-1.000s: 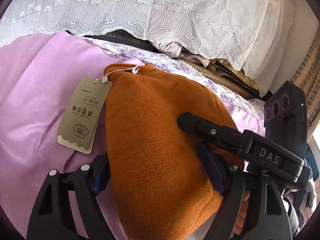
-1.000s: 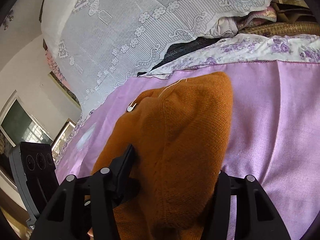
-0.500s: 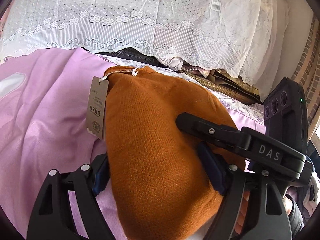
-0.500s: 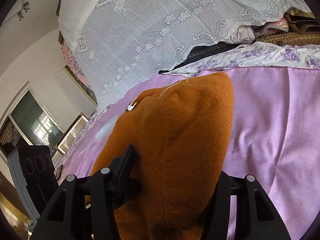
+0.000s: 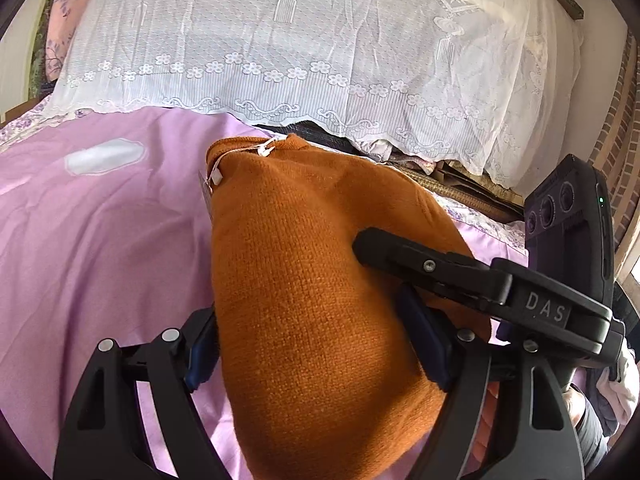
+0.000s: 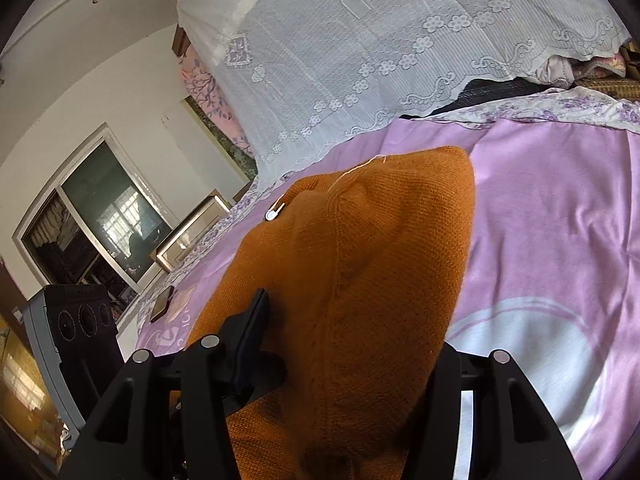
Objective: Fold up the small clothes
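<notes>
Both gripper pads hidden by orange knit (image 5: pixel 320 300)

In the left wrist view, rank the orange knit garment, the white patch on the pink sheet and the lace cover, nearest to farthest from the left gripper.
1. Orange knit garment, between the left gripper fingers.
2. White patch, ahead left on the pink sheet.
3. Lace cover, across the back.

White letters "DAS" stand on the black right gripper (image 5: pixel 546 312), seen from the left wrist; nothing else is legible.
</notes>
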`<state>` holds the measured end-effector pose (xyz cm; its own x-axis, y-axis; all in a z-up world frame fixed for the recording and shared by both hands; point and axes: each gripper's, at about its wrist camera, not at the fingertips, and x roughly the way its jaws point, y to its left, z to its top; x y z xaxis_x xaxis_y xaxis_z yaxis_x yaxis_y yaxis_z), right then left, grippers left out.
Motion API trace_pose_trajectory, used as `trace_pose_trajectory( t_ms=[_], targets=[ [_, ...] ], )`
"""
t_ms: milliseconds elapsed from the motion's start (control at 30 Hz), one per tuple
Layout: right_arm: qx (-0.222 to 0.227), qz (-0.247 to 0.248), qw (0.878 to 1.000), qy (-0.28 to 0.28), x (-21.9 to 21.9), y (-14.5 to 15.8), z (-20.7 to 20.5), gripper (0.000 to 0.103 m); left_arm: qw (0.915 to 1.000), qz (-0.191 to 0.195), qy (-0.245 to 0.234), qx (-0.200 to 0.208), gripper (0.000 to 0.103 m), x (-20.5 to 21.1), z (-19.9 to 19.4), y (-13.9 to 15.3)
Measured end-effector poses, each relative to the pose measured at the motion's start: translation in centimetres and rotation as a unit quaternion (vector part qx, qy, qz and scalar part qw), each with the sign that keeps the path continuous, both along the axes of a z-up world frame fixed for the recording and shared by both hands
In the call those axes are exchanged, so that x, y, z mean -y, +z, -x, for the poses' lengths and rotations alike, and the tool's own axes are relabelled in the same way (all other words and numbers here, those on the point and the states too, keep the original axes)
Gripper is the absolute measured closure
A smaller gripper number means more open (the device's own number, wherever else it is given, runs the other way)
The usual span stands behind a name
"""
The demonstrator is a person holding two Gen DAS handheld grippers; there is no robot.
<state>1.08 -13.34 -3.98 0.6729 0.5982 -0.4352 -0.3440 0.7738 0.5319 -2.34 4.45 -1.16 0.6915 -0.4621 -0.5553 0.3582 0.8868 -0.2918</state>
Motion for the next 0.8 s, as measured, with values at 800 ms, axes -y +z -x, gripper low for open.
trace_pose_trajectory(
  t_ms=[800],
  targets=[
    [-0.026, 0.033, 0.970, 0.240, -35.1, 1.2, 0.9, 0.048, 0.9710, 0.010, 0.239, -0.002, 0.027, -29.9, 8.9, 2.0]
  ],
)
